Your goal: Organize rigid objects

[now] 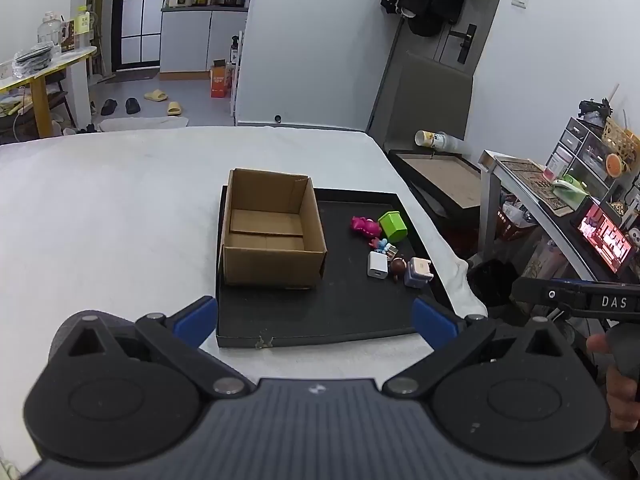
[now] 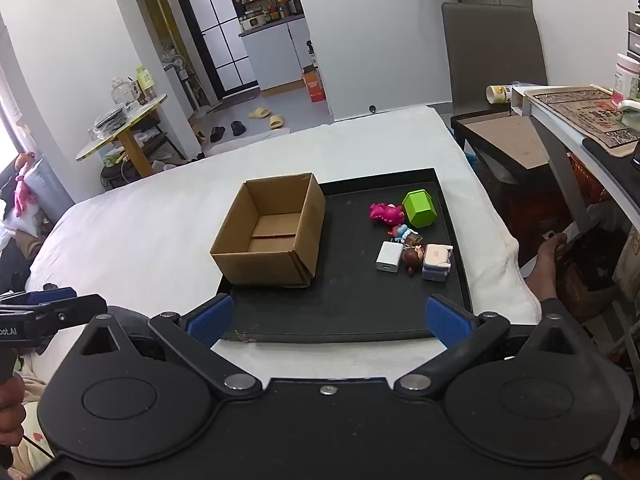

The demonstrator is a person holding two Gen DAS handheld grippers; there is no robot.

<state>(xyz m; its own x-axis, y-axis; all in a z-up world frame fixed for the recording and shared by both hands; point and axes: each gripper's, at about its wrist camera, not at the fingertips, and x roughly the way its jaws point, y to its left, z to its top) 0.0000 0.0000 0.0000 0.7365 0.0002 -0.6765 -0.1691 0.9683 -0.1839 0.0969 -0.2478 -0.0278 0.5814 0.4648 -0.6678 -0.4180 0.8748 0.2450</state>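
Observation:
An open, empty cardboard box point(image 1: 272, 228) point(image 2: 272, 232) stands on the left part of a black tray point(image 1: 320, 312) point(image 2: 340, 304). On the tray's right lie a pink toy point(image 1: 365, 226) point(image 2: 385, 213), a green block point(image 1: 393, 225) point(image 2: 419, 208), a small blue figure point(image 1: 382, 245) point(image 2: 401, 232), a white charger point(image 1: 377, 265) point(image 2: 388, 261), a brown-headed doll point(image 1: 398, 267) point(image 2: 412, 258) and a pale box-shaped toy point(image 1: 418, 272) point(image 2: 437, 262). My left gripper point(image 1: 316, 322) and right gripper point(image 2: 329, 320) are open and empty, above the tray's near edge.
The tray sits on a white-covered bed point(image 1: 100, 208) point(image 2: 152, 220). A dark side table point(image 1: 444, 176) point(image 2: 508, 140) and a cluttered desk point(image 1: 560, 200) point(image 2: 580, 116) stand to the right. The other gripper shows at each view's edge point(image 1: 580, 300) point(image 2: 40, 312).

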